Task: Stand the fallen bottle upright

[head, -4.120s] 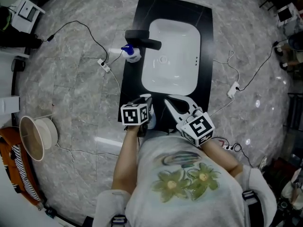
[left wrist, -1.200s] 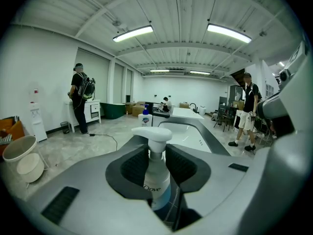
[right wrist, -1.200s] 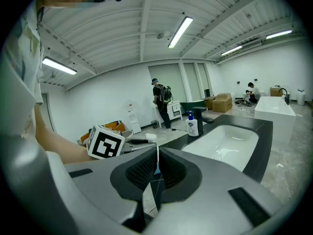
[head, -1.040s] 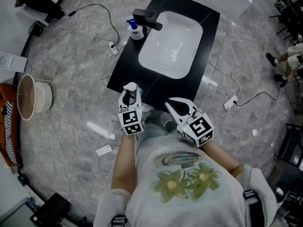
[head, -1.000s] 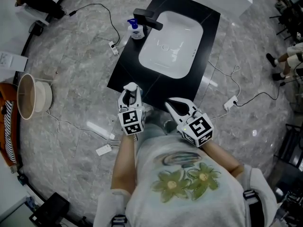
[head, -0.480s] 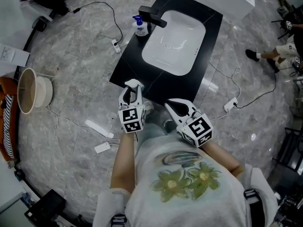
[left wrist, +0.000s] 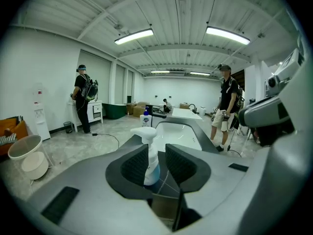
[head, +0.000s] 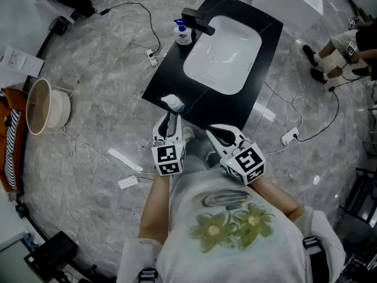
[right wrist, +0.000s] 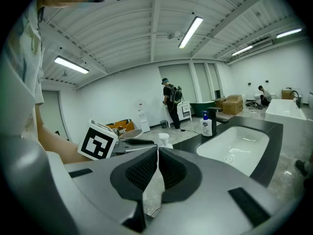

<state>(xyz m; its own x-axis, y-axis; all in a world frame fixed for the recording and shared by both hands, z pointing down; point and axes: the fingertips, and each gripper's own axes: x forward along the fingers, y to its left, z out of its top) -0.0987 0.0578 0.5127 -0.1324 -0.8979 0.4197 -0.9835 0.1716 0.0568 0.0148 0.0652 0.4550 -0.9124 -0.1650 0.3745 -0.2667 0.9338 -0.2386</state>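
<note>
A spray bottle (head: 172,104) with a white trigger head and a pale blue body stands upright between the jaws of my left gripper (head: 169,122), at the near edge of the black counter (head: 162,78). In the left gripper view the pads press both sides of the bottle (left wrist: 151,166), so my left gripper (left wrist: 156,163) is shut on it. Whether its base touches the counter is hidden. My right gripper (head: 217,132) hovers to the right of it, jaws together and empty. The right gripper view shows my right gripper (right wrist: 157,168) shut, with the bottle's head (right wrist: 164,140) beyond it.
A white sink (head: 224,46) is set in the counter, with a black faucet (head: 198,20) and a soap pump bottle (head: 181,33) at its far left. Cables and a power strip (head: 290,137) lie on the marble floor. A round white tub (head: 47,106) stands at left; a person's legs (head: 339,46) at right.
The counter has slid up and to the right in the head view. My left gripper has kept its hold on the bottle and shifted slightly with it. The right gripper has barely moved.
</note>
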